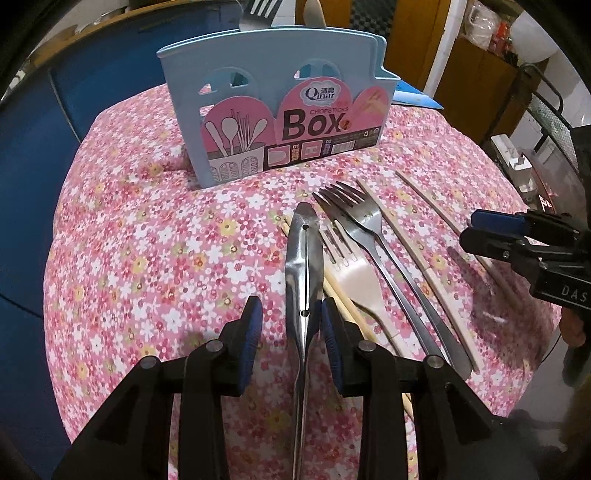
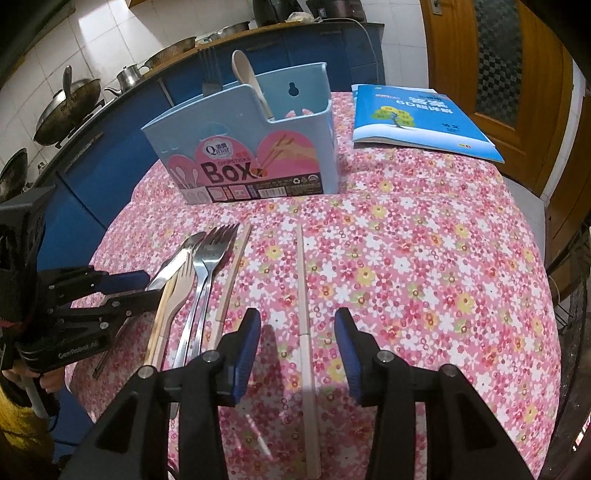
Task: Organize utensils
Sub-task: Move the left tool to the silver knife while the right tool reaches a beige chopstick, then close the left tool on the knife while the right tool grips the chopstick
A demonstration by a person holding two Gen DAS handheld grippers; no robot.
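Altogether two metal forks [image 2: 207, 266], one steel spoon [image 1: 303, 266].

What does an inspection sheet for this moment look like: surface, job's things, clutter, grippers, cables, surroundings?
Surface: floral tablecloth.
Job's things: blue utensil box already holding utensils; metal spoon, steel forks, pale fork and chopsticks on the cloth.
Clutter: blue booklet.
Grippers: left gripper straddles the spoon, open; right gripper open, straddling a chopstick.
Cables: white cable on the counter.
Surroundings: woks, wooden door.
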